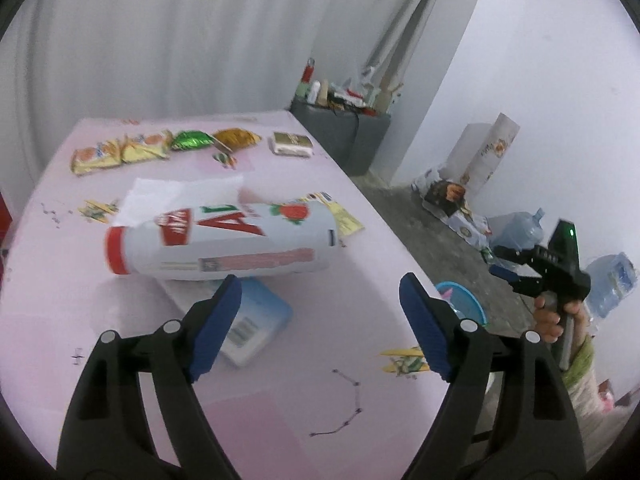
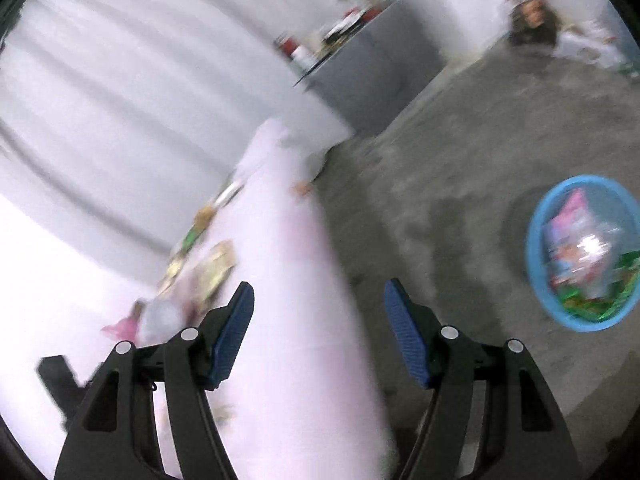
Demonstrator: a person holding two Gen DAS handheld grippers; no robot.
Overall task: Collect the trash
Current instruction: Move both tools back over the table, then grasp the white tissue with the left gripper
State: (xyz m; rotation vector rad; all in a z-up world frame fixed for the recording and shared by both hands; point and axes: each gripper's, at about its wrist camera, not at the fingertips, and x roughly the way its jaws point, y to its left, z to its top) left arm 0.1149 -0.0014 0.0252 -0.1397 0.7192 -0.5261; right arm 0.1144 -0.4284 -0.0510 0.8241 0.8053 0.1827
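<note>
My left gripper (image 1: 320, 320) is open and empty above the pink table (image 1: 280, 400). Just ahead of it a white bottle with a red cap (image 1: 220, 240) lies on its side, over a light blue packet (image 1: 256, 328). Snack wrappers (image 1: 120, 154) lie along the far edge, and a small yellow wrapper (image 1: 404, 360) lies near the right edge. My right gripper (image 2: 318, 332) is open and empty over the table's edge; it also shows in the left wrist view (image 1: 540, 268). A blue basin (image 2: 536, 264) with wrappers in it stands on the floor to the right.
A white tissue (image 1: 176, 200) lies behind the bottle. A grey cabinet (image 1: 344, 136) with clutter on it stands past the table. Water jugs (image 1: 520, 232) and boxes sit on the concrete floor by the wall. The right wrist view is blurred.
</note>
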